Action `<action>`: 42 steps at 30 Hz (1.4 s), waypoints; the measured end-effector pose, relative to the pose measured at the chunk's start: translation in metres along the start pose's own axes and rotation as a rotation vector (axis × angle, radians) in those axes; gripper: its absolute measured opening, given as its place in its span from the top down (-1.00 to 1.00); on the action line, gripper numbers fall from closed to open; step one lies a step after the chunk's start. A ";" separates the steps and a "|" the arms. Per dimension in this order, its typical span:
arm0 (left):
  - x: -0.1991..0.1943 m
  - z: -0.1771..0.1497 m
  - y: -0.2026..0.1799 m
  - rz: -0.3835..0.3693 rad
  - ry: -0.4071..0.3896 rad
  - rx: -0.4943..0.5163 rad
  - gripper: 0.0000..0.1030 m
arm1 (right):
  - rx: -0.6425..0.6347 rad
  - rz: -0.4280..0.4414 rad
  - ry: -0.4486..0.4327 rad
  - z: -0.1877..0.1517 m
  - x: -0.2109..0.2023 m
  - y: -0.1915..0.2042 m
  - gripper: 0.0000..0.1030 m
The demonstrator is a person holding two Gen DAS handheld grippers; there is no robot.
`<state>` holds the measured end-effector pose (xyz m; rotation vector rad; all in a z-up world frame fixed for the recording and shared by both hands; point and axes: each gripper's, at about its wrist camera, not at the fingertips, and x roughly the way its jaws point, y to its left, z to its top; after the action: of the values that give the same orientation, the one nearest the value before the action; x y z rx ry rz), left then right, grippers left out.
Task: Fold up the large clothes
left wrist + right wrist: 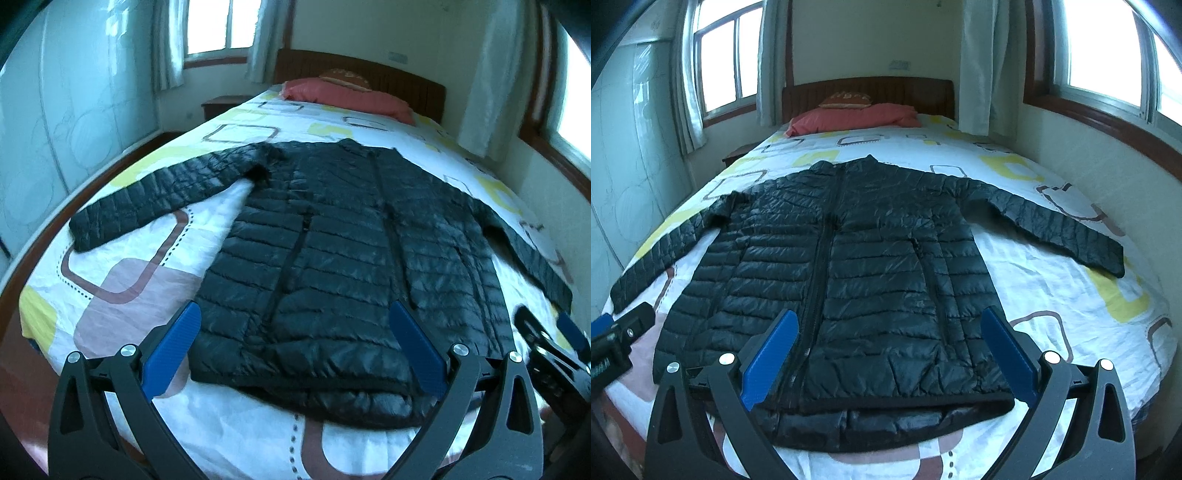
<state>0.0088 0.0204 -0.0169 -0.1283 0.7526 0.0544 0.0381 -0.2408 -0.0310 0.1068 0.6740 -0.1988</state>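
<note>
A black quilted puffer jacket [332, 240] lies flat, front up and zipped, on the bed, both sleeves spread out to the sides; it also shows in the right wrist view [849, 266]. My left gripper [295, 317] is open and empty, hovering above the jacket's hem on its left half. My right gripper [886, 317] is open and empty, above the hem on the right half. The right gripper also shows at the lower right of the left wrist view [554, 350]. The left gripper shows at the left edge of the right wrist view [617, 339].
The bed [1052, 266] has a white sheet with pink and yellow squares. A red pillow [849, 116] lies by the wooden headboard [868, 88]. A nightstand [221, 103] stands at the left. Windows with curtains flank the bed. A wall runs along the bed's right side.
</note>
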 end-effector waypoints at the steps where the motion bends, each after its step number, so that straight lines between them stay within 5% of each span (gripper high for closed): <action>1: 0.007 0.002 0.008 0.006 0.005 -0.024 -0.96 | 0.009 0.001 0.003 0.001 0.003 -0.004 -0.91; 7: 0.059 0.028 0.061 0.093 0.079 -0.161 -0.96 | 0.094 -0.020 0.024 0.025 0.048 -0.045 -0.91; 15: 0.129 0.050 0.136 0.281 0.072 -0.292 -0.96 | 0.339 -0.098 0.050 0.045 0.112 -0.157 -0.88; 19: 0.157 0.054 0.166 0.299 0.088 -0.338 -0.96 | 0.458 -0.135 0.070 0.048 0.133 -0.213 -0.17; 27: 0.188 0.037 0.200 0.307 0.120 -0.394 -0.96 | 0.862 -0.035 0.002 0.019 0.155 -0.327 -0.29; 37: 0.194 0.041 0.195 0.365 0.133 -0.355 -0.96 | 1.121 -0.041 -0.170 -0.018 0.165 -0.395 -0.34; 42: 0.201 0.042 0.193 0.380 0.137 -0.345 -0.96 | 1.149 -0.034 -0.284 -0.018 0.160 -0.399 -0.46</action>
<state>0.1653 0.2184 -0.1426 -0.3188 0.8927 0.5425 0.0625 -0.6513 -0.1590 1.1466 0.2074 -0.6052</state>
